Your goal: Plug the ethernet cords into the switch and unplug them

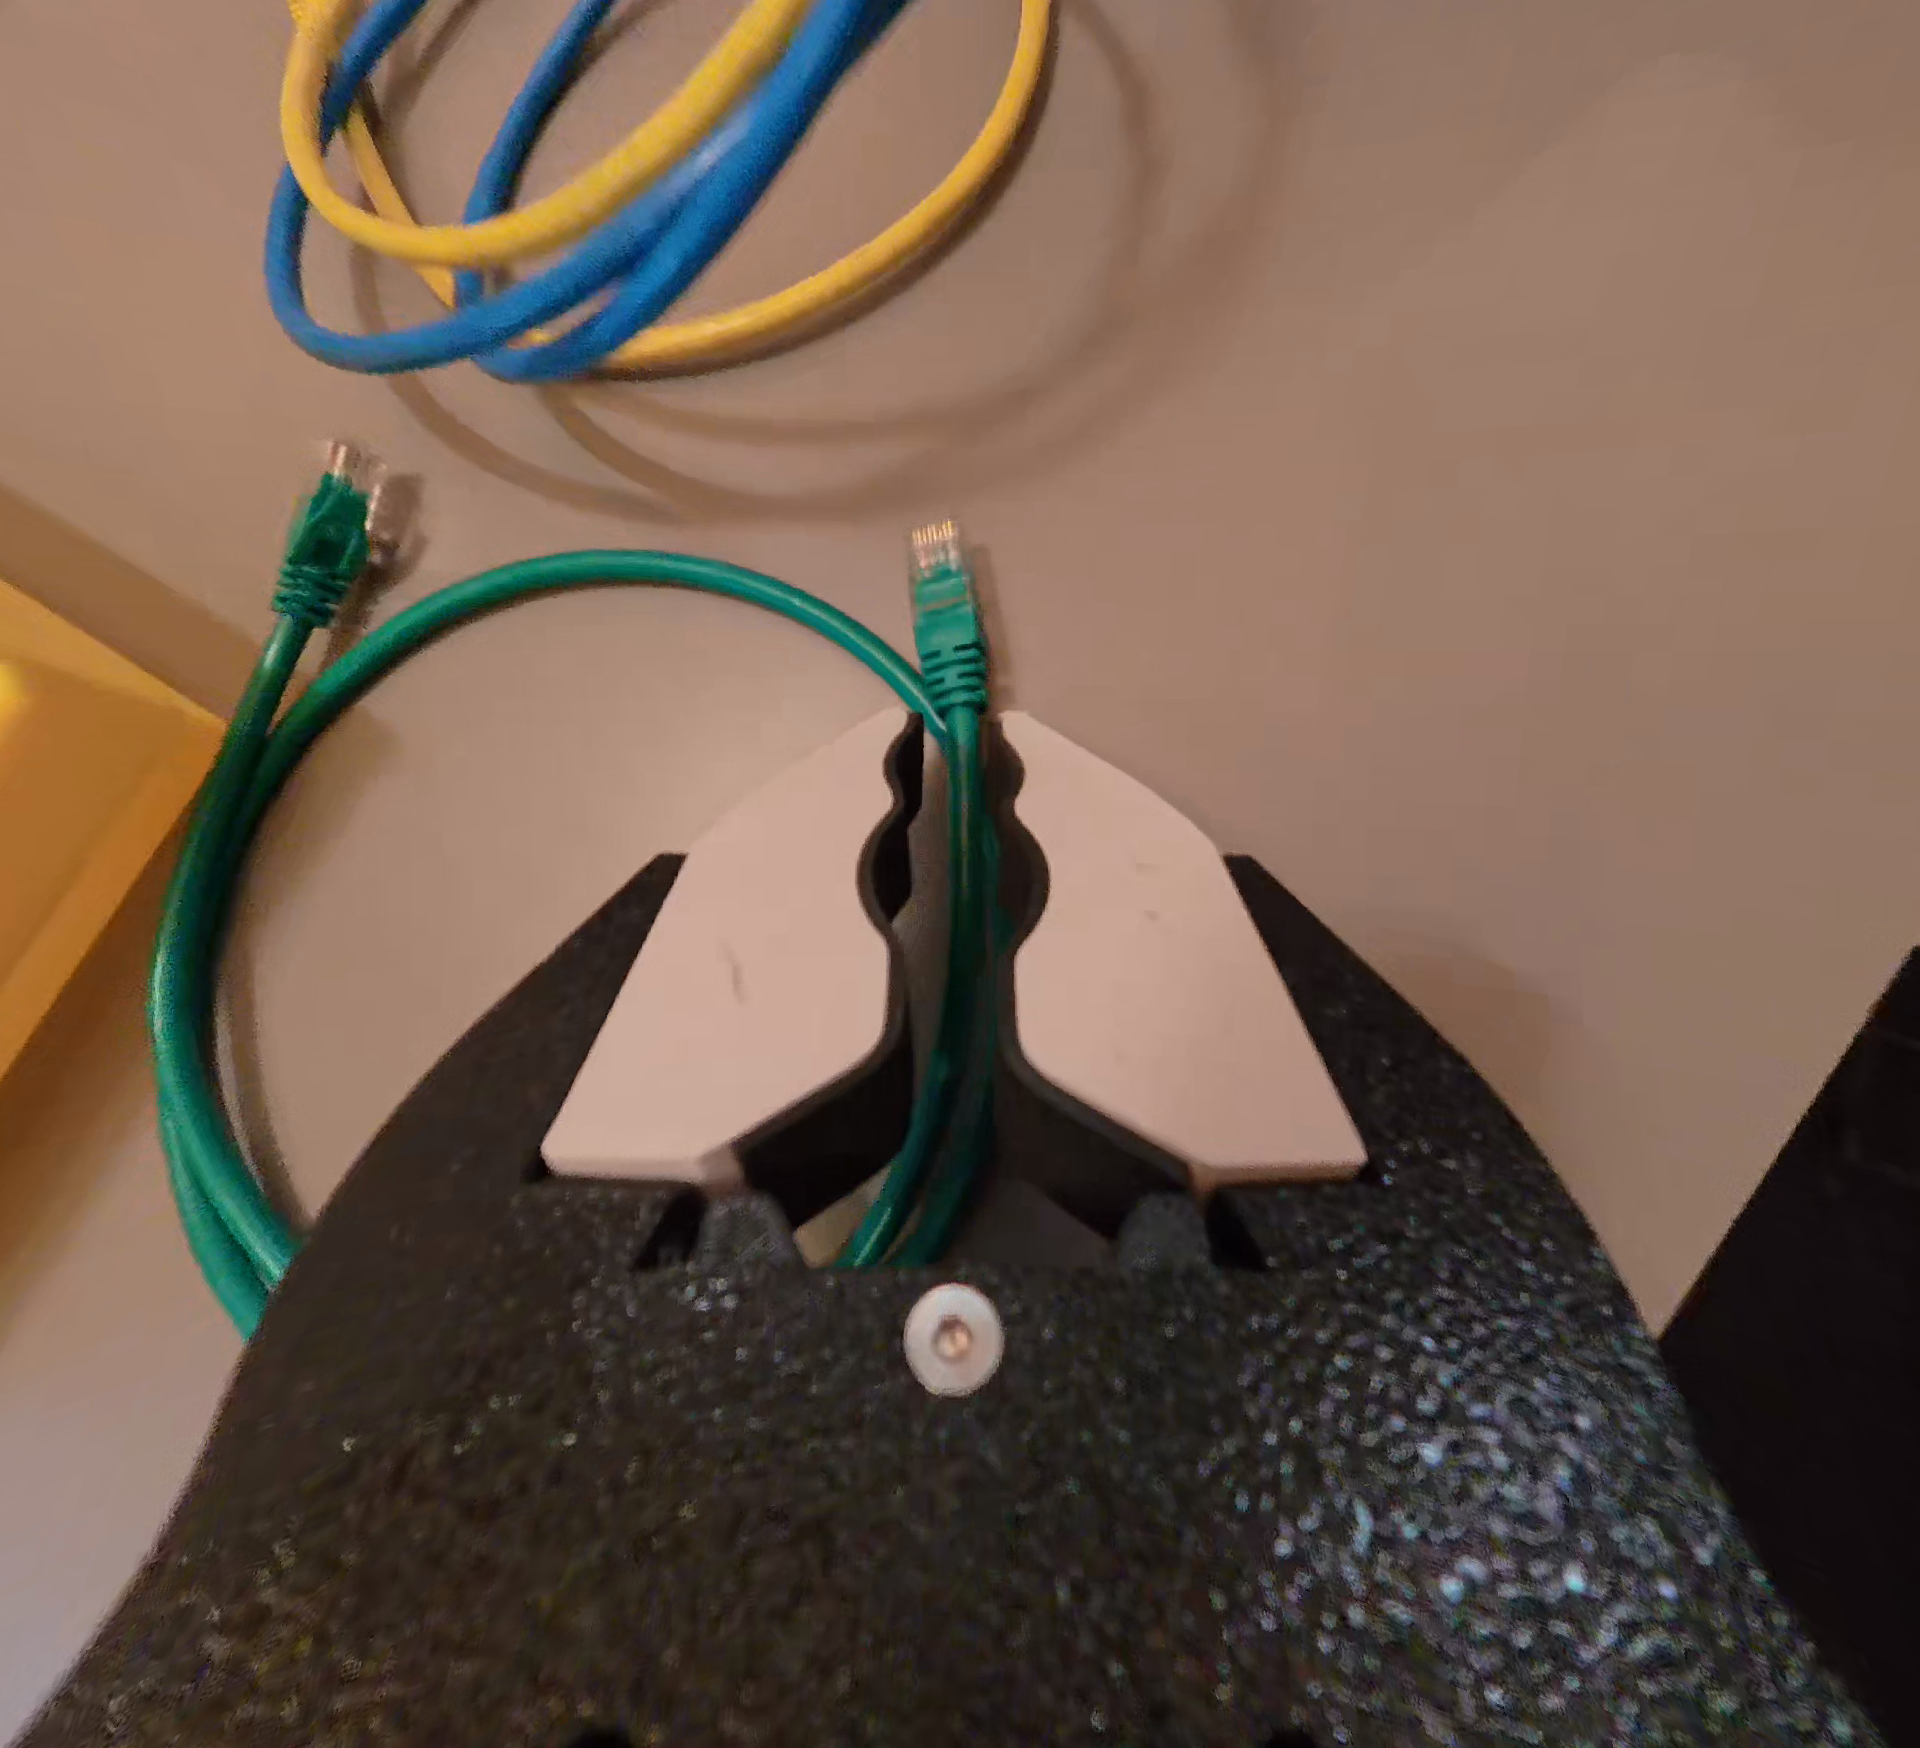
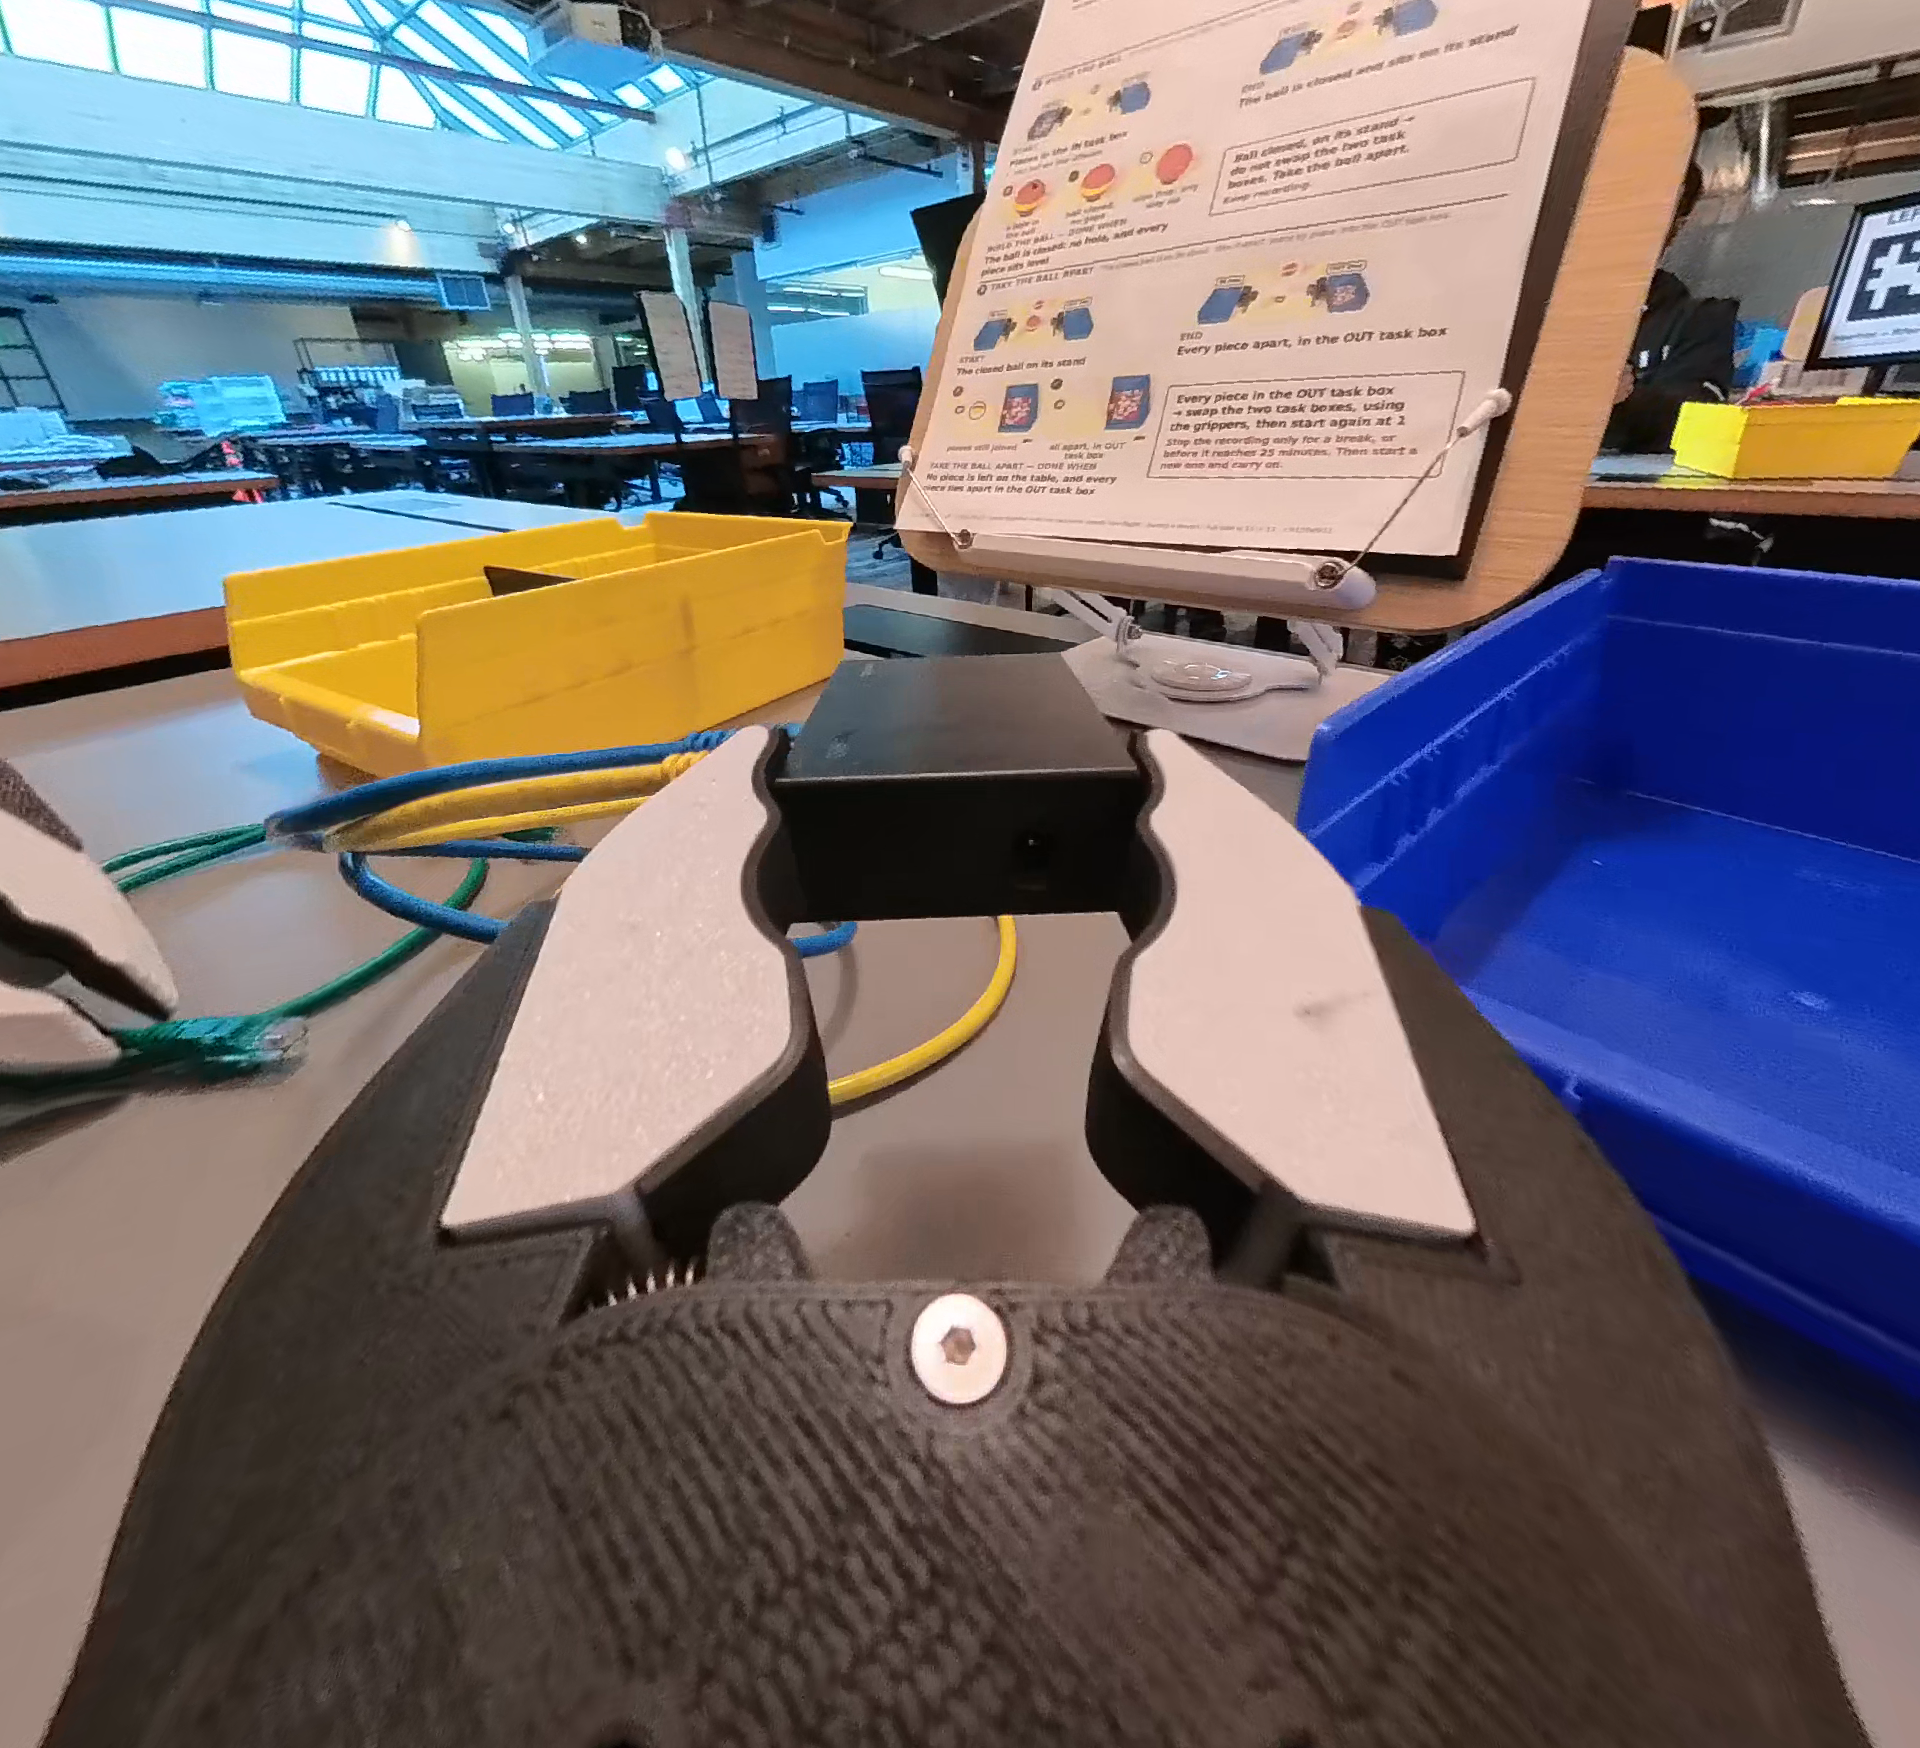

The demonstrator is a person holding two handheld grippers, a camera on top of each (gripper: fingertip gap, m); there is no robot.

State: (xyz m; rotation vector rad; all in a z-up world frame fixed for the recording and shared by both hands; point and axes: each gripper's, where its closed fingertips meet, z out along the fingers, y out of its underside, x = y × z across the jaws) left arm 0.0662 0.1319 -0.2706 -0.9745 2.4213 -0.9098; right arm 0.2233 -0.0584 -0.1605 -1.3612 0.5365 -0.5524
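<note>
My left gripper point(image 1: 961, 722) is shut on a green ethernet cord point(image 1: 961, 919); its plug point(image 1: 940, 602) sticks out past the fingertips, above the grey table. The cord's other plug point(image 1: 332, 535) lies at the left. Blue cords point(image 1: 582, 285) and yellow cords point(image 1: 727, 327) lie looped farther off. My right gripper point(image 2: 954, 753) is shut on a black switch box point(image 2: 956, 794) and holds it by its sides just above the table. The left gripper's fingers point(image 2: 73, 960) with the green plug point(image 2: 223, 1038) show at the left of the right wrist view. The switch's ports are hidden.
A yellow bin point(image 2: 540, 649) stands behind the cords at the left. A blue bin point(image 2: 1662, 867) stands close at the right. An instruction sheet on a wooden stand point(image 2: 1247, 244) stands behind the switch. Blue, yellow and green cords point(image 2: 416, 825) cross the table point(image 2: 156, 1283). The grippers' ends are close to 25 cm from one another.
</note>
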